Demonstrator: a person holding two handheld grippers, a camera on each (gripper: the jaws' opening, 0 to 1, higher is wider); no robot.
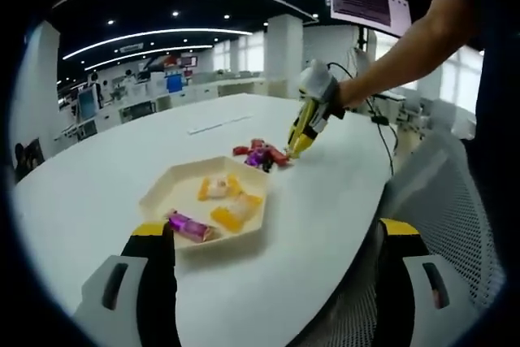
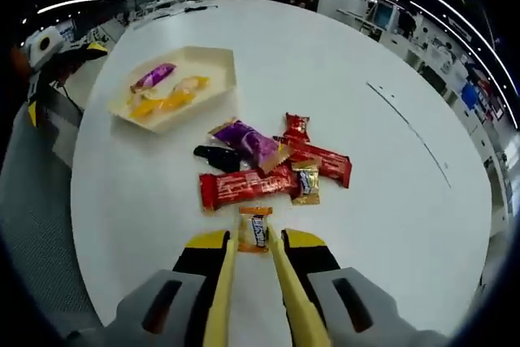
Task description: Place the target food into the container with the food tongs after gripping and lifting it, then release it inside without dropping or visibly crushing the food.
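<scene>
Yellow tong blades extend from the right gripper, set narrowly apart with a small orange-wrapped candy between their tips on the table; whether they press on it cannot be told. Just beyond the candy lies a loose heap of glossy wrapped snacks: two long red bars, a purple packet, a small gold one, a small red one and a dark piece. Farther from the candy, past the heap, sits the container, a shallow cream tray with angled corners, holding a purple wrapper and yellow and orange pieces. The table is smooth, white and rounded. In the left gripper view, the left gripper hangs near the container's edge, its black, yellow-capped jaws wide apart and holding nothing, while a person's hand brings the right gripper to the heap.
</scene>
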